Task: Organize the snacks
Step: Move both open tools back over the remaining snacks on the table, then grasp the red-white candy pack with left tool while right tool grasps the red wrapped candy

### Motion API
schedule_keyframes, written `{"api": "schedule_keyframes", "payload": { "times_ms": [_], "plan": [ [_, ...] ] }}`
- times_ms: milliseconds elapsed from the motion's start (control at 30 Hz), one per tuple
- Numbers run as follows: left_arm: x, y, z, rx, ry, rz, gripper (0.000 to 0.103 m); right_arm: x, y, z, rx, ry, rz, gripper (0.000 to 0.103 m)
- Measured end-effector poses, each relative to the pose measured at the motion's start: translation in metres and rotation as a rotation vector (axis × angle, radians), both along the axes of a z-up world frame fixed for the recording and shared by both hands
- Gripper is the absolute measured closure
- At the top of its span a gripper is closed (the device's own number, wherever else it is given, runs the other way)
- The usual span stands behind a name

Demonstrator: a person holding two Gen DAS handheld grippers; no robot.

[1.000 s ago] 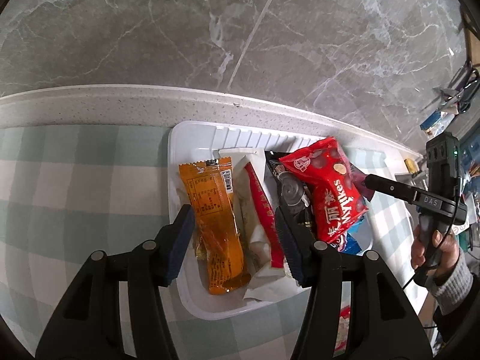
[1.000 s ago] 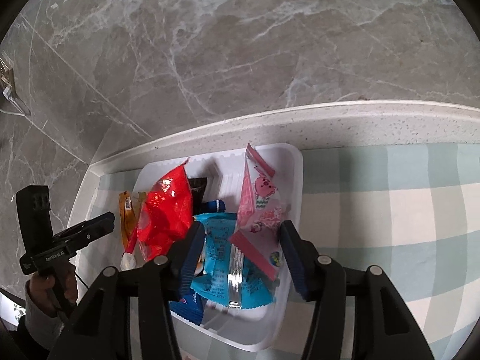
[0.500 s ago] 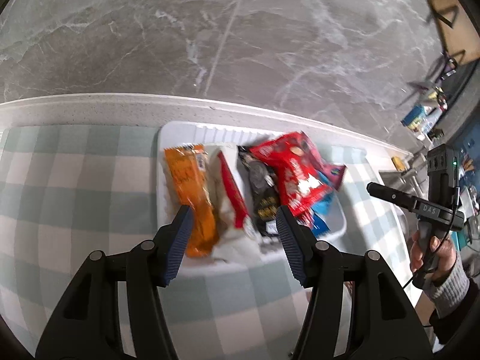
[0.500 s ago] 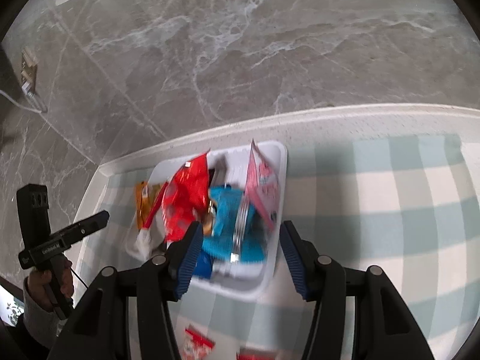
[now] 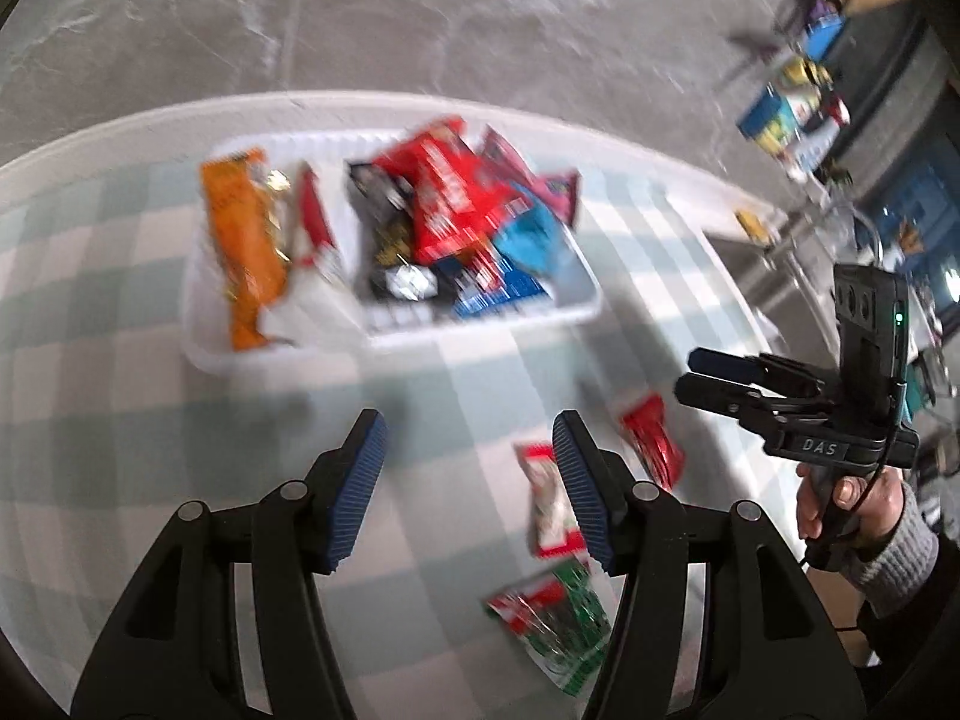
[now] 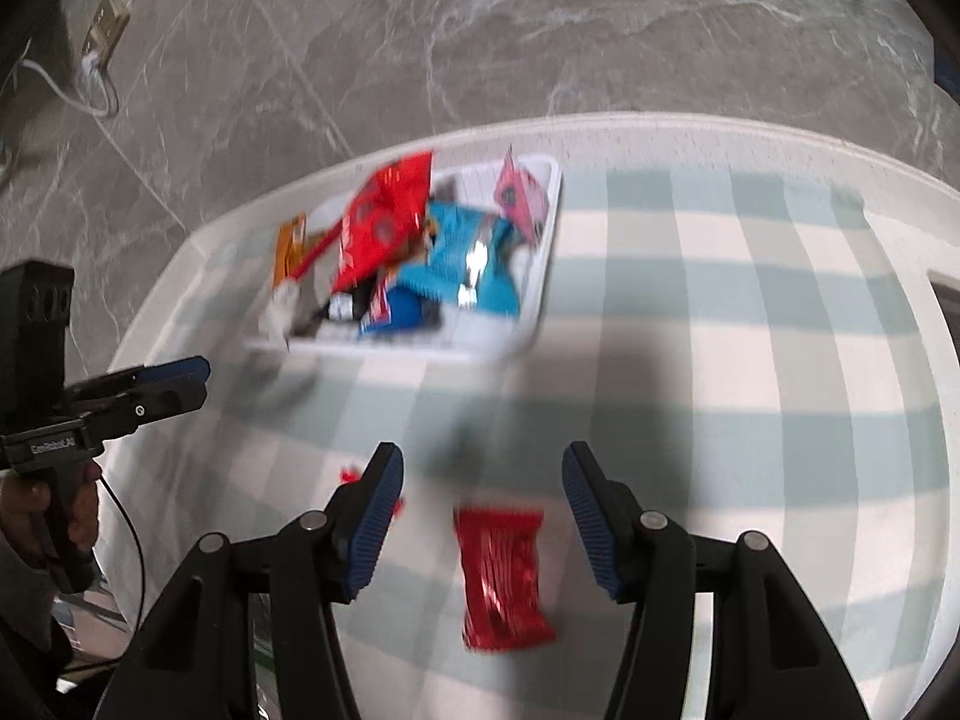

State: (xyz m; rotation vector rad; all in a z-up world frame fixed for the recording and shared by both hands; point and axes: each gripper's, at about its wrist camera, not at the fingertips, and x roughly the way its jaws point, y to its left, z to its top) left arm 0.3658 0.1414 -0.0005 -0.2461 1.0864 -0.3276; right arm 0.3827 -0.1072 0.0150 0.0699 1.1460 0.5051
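My right gripper (image 6: 483,483) stands spread and empty above the checked cloth (image 6: 750,360); 1 red packet (image 6: 504,579) lies between its jaws, nearer me than the white tray (image 6: 543,276). My left gripper (image 5: 468,450) gapes empty, tray beyond.

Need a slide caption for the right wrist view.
Open right gripper above a red snack packet on the checked cloth.

Left gripper (image 5: 468,468) is pointing steeply downward, jaws standing apart with nothing between them. Right gripper (image 6: 483,510) is angling downward likewise, jaws parted and gripping nothing. The right hand (image 5: 849,510), in a grey knit sleeve, is clasping its handle; the left hand (image 6: 48,510) is gripping its own handle.
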Motion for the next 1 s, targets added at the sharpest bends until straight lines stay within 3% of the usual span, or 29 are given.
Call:
{"api": "schedule_keyframes", "payload": {
  "times_ms": [400,1000],
  "plan": [
    [-0.018,-0.068,-0.047,0.046,0.094,-0.15,0.047,-0.03,0.007,-0.031,-0.116,0.0,0.046,0.044],
    [-0.004,-0.097,-0.062,0.104,0.101,-0.193,0.047,-0.032,0.028,-0.04,-0.199,-0.046,0.113,0.044]
  ]
}}
